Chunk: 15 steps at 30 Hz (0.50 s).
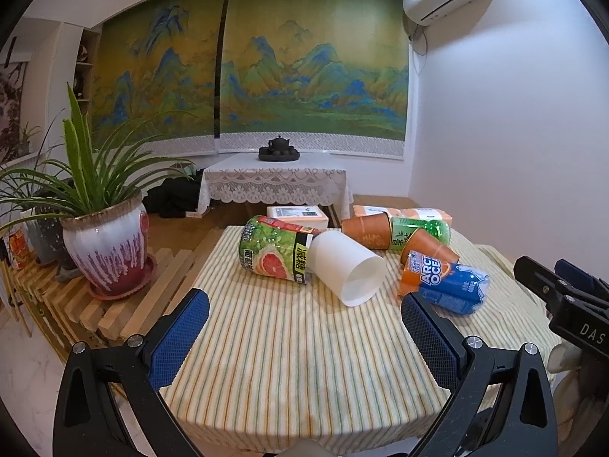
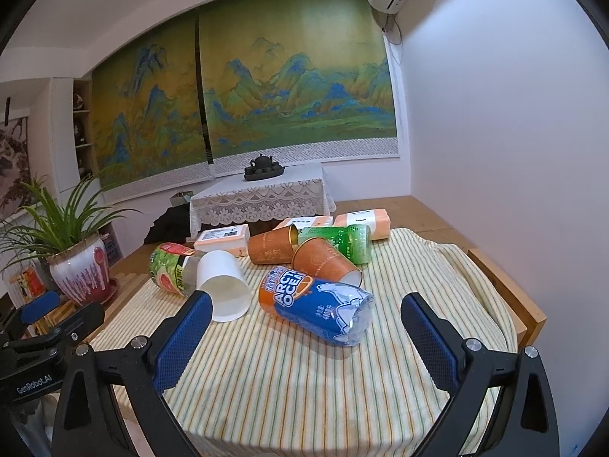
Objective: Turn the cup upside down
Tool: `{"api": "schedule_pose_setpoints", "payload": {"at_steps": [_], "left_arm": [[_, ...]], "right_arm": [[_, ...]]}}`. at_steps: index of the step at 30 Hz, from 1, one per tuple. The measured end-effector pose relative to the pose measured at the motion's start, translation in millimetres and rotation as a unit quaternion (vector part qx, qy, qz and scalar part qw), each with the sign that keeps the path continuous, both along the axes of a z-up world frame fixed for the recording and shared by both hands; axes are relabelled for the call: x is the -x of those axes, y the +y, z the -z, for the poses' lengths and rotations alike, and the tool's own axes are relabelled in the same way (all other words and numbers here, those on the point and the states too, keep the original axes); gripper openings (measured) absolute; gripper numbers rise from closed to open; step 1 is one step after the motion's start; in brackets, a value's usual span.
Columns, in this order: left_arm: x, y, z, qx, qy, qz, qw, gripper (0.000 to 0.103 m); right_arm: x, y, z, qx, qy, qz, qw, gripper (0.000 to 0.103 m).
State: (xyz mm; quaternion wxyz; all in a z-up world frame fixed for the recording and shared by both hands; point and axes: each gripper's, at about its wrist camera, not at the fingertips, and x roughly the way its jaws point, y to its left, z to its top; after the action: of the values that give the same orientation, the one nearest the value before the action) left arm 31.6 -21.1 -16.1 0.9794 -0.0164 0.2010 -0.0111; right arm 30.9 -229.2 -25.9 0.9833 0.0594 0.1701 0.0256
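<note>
A white paper cup (image 1: 348,268) lies on its side on the striped tablecloth (image 1: 289,342), mouth toward me, against a grapefruit-label can (image 1: 272,251). It also shows in the right wrist view (image 2: 224,285). Two orange paper cups (image 1: 367,230) (image 1: 426,245) lie on their sides behind. My left gripper (image 1: 304,320) is open and empty, short of the white cup. My right gripper (image 2: 304,320) is open and empty, in front of a blue Arctic Ocean can (image 2: 318,306).
A green can (image 2: 338,242) lies between the orange cups. Tissue packs (image 2: 222,240) (image 2: 361,222) lie at the table's far edge. A potted plant (image 1: 108,243) stands on a slatted bench to the left. A lace-covered table with a tea set (image 1: 279,148) stands behind.
</note>
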Motion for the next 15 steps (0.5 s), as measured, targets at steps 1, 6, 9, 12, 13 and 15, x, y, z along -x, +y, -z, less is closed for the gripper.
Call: {"api": "schedule_pose_setpoints", "payload": {"at_steps": [1,6,9,12,13,15], "left_arm": [[-1.5,-0.6,0.3,0.000,0.001,0.000,1.0000,0.102],[-9.2,-2.6,3.3,0.000,0.004,0.001,1.0000,0.102],[-12.5,-2.7,5.3,0.001,0.006,0.000,1.0000,0.102],[-17.0,-2.8,7.7,-0.001,0.011,0.001,0.9999,0.102],[-18.0,-2.5,8.4,-0.001,0.012,0.001,0.9999,0.102],[-20.4,-2.1,9.7,-0.001,0.014,0.001,0.9999,0.102]], "right_arm": [[-1.6,-0.9,0.3,0.000,0.000,0.001,1.000,0.098],[-11.1,-6.3,1.9,0.002,0.003,0.003,1.000,0.098],[-17.8,-10.7,1.9,0.000,0.008,-0.001,1.000,0.098],[-25.8,-16.1,-1.2,0.001,0.013,-0.011,1.000,0.098],[-29.0,-17.6,-3.0,0.003,0.015,-0.016,1.000,0.098],[-38.0,-22.1,-7.6,0.011,0.021,-0.024,0.999,0.098]]}}
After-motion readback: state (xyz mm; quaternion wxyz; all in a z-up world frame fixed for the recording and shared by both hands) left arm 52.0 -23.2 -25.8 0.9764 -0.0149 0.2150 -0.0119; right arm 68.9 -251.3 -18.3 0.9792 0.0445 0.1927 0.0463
